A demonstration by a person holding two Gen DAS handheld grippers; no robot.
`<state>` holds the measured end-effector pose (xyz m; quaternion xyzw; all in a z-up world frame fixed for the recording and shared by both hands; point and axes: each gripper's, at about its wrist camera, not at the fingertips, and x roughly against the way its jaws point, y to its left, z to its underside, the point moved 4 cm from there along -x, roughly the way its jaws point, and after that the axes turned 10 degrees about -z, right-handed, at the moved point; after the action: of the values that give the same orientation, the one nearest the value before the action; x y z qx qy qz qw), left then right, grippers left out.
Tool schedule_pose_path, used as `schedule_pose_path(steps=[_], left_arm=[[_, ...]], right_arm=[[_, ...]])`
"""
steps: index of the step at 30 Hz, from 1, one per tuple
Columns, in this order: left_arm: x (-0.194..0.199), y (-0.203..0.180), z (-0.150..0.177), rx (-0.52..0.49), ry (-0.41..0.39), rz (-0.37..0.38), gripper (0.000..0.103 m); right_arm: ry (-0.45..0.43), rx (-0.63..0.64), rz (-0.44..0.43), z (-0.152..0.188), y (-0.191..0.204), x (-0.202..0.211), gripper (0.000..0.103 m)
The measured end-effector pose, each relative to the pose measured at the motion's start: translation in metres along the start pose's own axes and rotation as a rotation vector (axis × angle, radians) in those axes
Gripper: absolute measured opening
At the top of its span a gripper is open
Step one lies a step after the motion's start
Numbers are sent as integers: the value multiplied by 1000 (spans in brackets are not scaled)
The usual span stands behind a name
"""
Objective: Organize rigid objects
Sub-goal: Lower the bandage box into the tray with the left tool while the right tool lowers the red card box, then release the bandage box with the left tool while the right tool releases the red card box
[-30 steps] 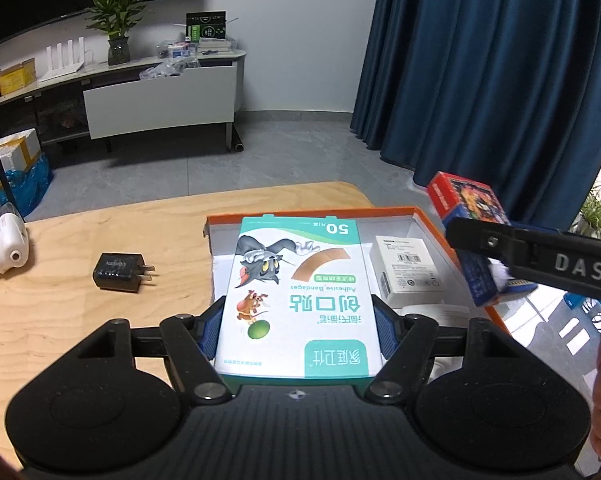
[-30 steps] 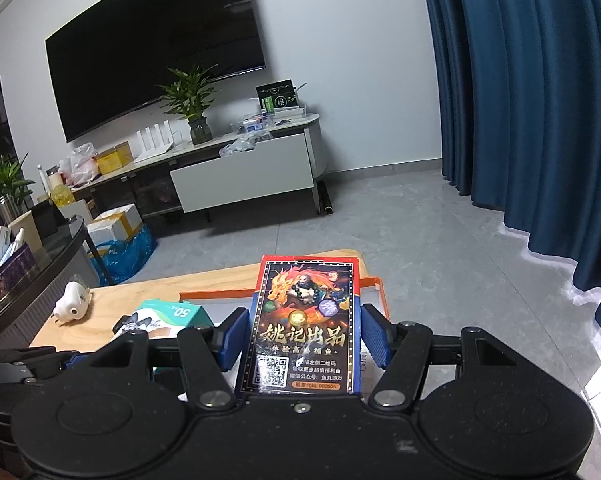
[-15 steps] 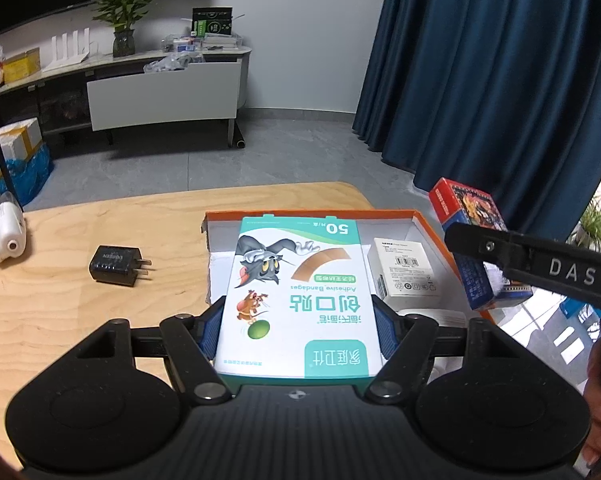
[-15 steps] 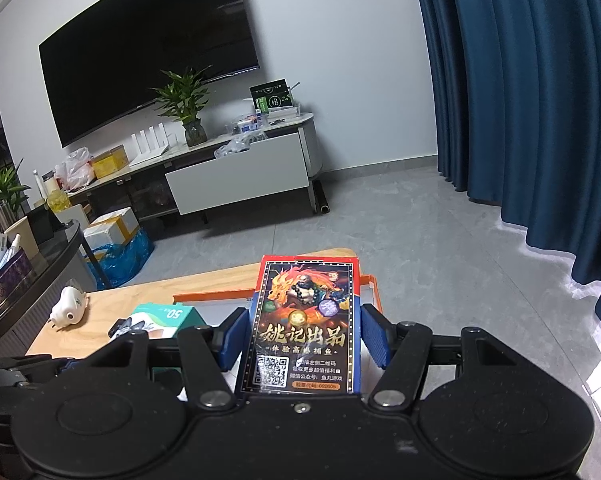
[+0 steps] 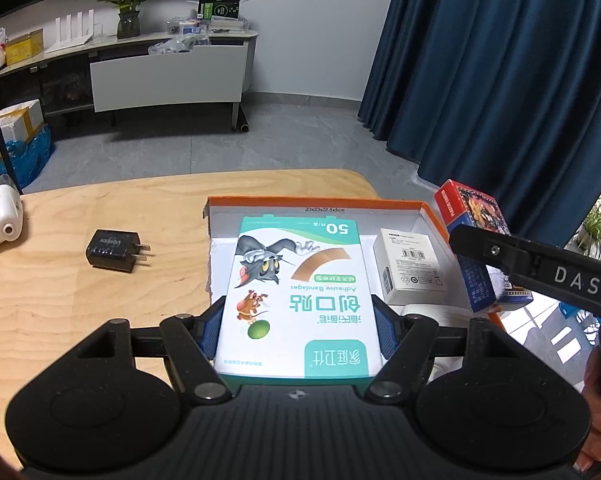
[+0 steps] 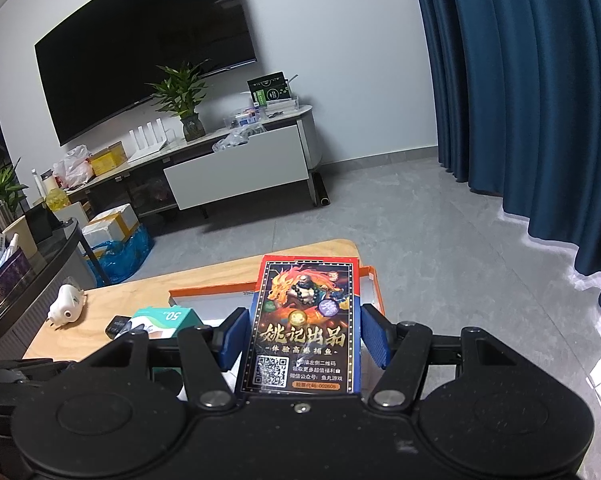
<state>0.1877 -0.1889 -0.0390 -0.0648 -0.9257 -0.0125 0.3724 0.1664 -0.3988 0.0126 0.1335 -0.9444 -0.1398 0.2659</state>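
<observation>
Sitting between gripper [image 5: 298, 326]: bandage box [image 5: 298, 300]

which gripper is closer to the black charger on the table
Left. The left gripper, shut on the bandage box, sits just right of the black charger; the right gripper holds the card box beyond the tray's far side.

The table [image 5: 80, 312] is pale wood with visible grain, matt. The bandage box [image 5: 300, 292] and card box [image 6: 304, 328] are glossy printed cardboard. The orange tray [image 5: 320, 202] is cardboard with a white inside. The charger [image 5: 114, 251] is matt black plastic. The left tool [image 5: 298, 330] is matt black plastic with ribbed blue pads [image 5: 382, 334].
</observation>
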Motion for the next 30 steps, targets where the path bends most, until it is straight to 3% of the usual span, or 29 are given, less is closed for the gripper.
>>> schedule_pose_path(steps=[30], left_arm=[[-15, -9, -10, -40, 20, 5, 72]], right_arm=[[18, -49, -12, 4, -7, -10, 73]])
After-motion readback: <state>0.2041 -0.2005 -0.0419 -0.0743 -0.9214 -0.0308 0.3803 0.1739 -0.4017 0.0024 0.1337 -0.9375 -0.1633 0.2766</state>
